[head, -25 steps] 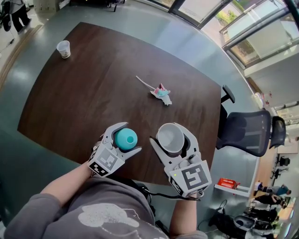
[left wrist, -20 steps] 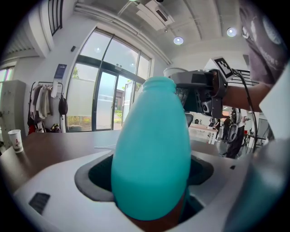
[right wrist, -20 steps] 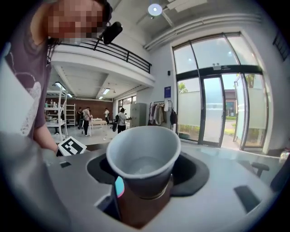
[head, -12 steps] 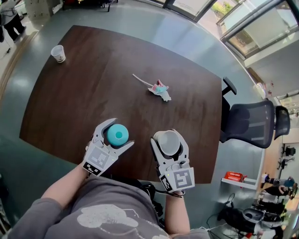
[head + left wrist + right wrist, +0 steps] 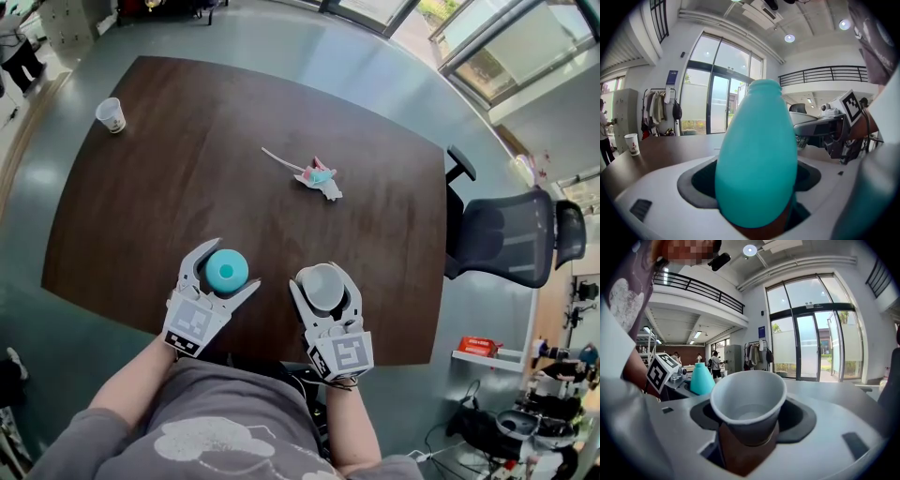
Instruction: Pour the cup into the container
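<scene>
Gripping teal container point(image 5: 225, 272) – left tool point(image 5: 228, 265); right tool point(image 5: 322, 280) clamps cup point(image 5: 321, 290).

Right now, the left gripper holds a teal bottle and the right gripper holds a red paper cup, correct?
Not quite. The paper cup in the right gripper is white, not red; the right gripper view shows it. The left gripper does hold the teal bottle.

Two cups point(image 5: 321, 286) point(image 5: 111, 114), one container point(image 5: 226, 270), one table point(image 5: 178, 187)
</scene>
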`<state>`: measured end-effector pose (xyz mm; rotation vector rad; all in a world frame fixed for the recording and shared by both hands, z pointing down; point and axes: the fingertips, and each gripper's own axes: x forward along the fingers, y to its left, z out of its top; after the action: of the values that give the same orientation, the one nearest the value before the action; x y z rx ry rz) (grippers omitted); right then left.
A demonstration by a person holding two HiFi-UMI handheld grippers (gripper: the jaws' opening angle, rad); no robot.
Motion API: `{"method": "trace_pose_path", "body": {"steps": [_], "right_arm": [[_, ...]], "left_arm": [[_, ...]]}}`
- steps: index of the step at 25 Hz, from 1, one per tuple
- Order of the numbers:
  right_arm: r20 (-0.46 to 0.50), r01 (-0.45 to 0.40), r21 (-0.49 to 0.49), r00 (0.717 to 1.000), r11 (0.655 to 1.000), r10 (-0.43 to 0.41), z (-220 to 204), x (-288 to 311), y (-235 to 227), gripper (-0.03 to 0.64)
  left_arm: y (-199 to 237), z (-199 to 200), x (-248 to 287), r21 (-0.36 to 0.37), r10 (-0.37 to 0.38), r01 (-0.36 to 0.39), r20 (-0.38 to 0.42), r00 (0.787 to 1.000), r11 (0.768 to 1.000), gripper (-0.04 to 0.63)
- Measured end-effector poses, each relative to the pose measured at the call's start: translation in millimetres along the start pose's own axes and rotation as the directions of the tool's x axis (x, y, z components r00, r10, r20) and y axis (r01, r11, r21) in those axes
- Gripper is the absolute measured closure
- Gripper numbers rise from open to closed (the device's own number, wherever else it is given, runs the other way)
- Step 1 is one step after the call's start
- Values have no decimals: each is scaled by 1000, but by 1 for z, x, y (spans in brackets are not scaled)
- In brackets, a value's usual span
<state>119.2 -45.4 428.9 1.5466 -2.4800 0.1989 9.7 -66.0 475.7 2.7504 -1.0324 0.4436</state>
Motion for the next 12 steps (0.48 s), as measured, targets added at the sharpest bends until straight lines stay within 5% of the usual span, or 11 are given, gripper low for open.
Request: {"method": "trace_pose_path", "body": {"steps": [12], "right_arm": [[-61,1,79,998,997,4,-47,11,7,328]], "left_arm": [[5,-28,12,6,11,-11,-23,1000,1000,164]]}}
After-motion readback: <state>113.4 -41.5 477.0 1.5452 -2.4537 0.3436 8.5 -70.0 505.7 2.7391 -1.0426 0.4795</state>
